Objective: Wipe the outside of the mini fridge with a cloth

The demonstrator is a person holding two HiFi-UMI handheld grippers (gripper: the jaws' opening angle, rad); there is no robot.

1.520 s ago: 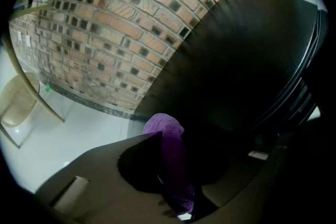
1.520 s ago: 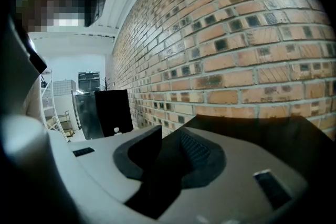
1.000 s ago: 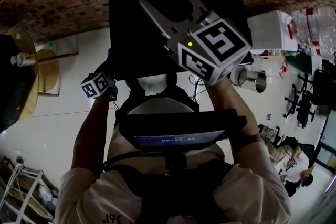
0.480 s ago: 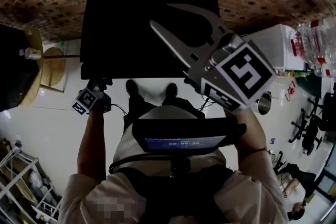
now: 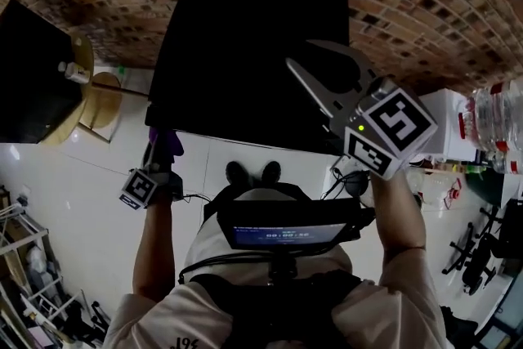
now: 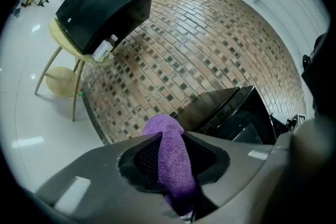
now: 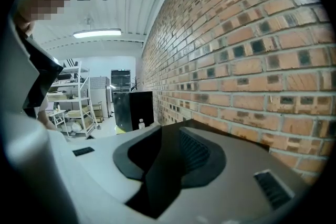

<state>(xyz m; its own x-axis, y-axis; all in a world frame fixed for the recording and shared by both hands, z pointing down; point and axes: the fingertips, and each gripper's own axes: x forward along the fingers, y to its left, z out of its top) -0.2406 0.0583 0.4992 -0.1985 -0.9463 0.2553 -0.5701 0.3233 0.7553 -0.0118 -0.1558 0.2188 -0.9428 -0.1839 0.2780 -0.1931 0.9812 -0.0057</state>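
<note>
Our left claw grasps the purple cloth near the black mini fridge's left corner. Our right claw, empty and slightly apart, has just been narrowing.

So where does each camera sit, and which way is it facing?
Head view: on the person's head, facing steeply down at the black box-shaped mini fridge; both forearms, shoes, left gripper and right gripper show.
Left gripper view: rides that gripper, looks along jaws shut on a purple terry cloth toward the red brick wall and fridge.
Right gripper view: looks along the wall; its jaws, just closing partway, hold nothing; the person's upper body shows left.
All three share the wall.
</note>
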